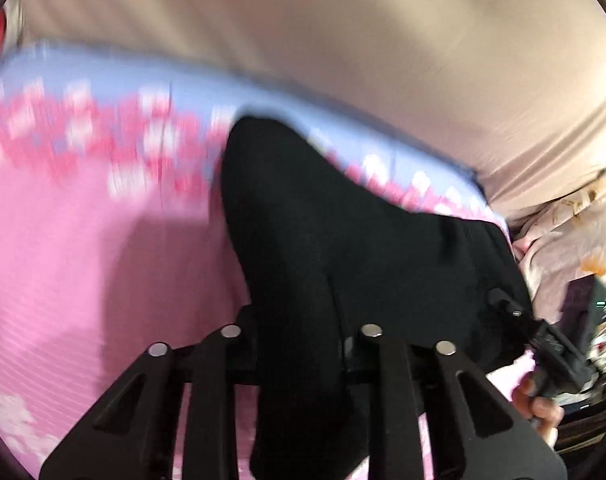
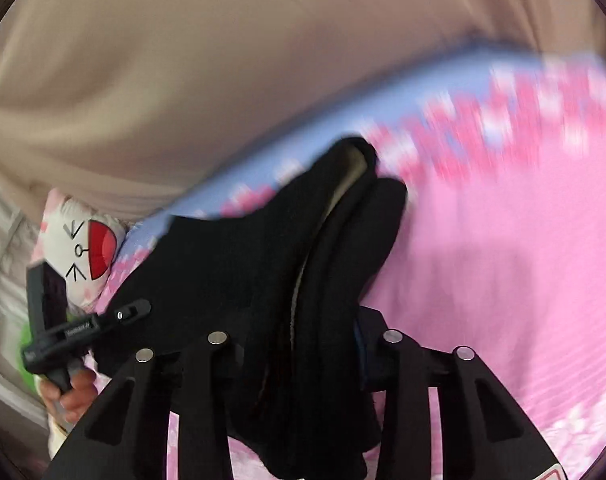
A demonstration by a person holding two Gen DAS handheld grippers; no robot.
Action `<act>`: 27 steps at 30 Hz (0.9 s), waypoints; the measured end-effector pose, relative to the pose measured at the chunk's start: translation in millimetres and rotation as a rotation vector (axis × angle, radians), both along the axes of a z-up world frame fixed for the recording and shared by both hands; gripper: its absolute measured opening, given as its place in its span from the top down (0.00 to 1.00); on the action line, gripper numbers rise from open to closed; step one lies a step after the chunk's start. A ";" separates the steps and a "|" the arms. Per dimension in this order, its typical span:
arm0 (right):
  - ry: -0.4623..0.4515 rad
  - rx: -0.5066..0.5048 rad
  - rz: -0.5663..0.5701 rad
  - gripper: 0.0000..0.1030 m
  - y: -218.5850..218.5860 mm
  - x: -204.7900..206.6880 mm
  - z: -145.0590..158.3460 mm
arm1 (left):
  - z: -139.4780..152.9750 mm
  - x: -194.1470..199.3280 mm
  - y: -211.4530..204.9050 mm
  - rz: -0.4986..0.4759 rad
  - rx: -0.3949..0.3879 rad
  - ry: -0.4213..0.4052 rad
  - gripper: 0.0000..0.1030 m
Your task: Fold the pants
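Observation:
The black pants [image 1: 343, 248] hang lifted above a pink bed sheet [image 1: 103, 264], stretched between both grippers. My left gripper [image 1: 301, 336] is shut on one bunched edge of the pants, which drapes down between its fingers. My right gripper [image 2: 303, 344] is shut on the other edge of the pants [image 2: 263, 264]; a pale inner lining shows along a fold. The right gripper also shows at the right of the left wrist view [image 1: 543, 340], and the left gripper at the left of the right wrist view [image 2: 83, 328]. Both views are motion-blurred.
The pink sheet [image 2: 503, 280] has a blue floral border [image 2: 287, 160]. A beige wall or headboard [image 1: 343, 40] rises behind the bed. A white cartoon-face pillow [image 2: 87, 248] lies at the bed's edge. Cluttered items [image 1: 599, 320] sit at the far right.

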State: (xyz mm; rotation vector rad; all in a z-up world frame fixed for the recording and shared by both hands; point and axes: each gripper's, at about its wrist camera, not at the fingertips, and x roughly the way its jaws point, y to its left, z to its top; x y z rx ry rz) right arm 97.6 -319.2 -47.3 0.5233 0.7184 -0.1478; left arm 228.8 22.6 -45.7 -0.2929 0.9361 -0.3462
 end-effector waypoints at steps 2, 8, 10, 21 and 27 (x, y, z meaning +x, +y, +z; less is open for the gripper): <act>-0.053 -0.073 0.018 0.67 11.9 0.3 16.3 | 13.6 -5.0 -4.6 0.008 0.045 -0.070 0.79; 0.088 -0.038 -0.086 0.54 -19.3 13.7 -40.2 | -31.6 10.4 1.4 0.069 0.141 -0.020 0.47; 0.068 -0.122 -0.126 0.57 -5.3 -3.1 -18.2 | -14.5 -9.8 7.4 0.111 0.190 -0.082 0.48; 0.057 -0.489 -0.160 0.58 92.0 -50.3 -4.6 | -0.9 -99.8 -41.2 0.114 0.441 -0.292 0.15; 0.094 -0.432 -0.183 0.56 105.7 -78.0 -23.6 | -33.7 -115.4 -48.1 0.102 0.403 -0.262 0.13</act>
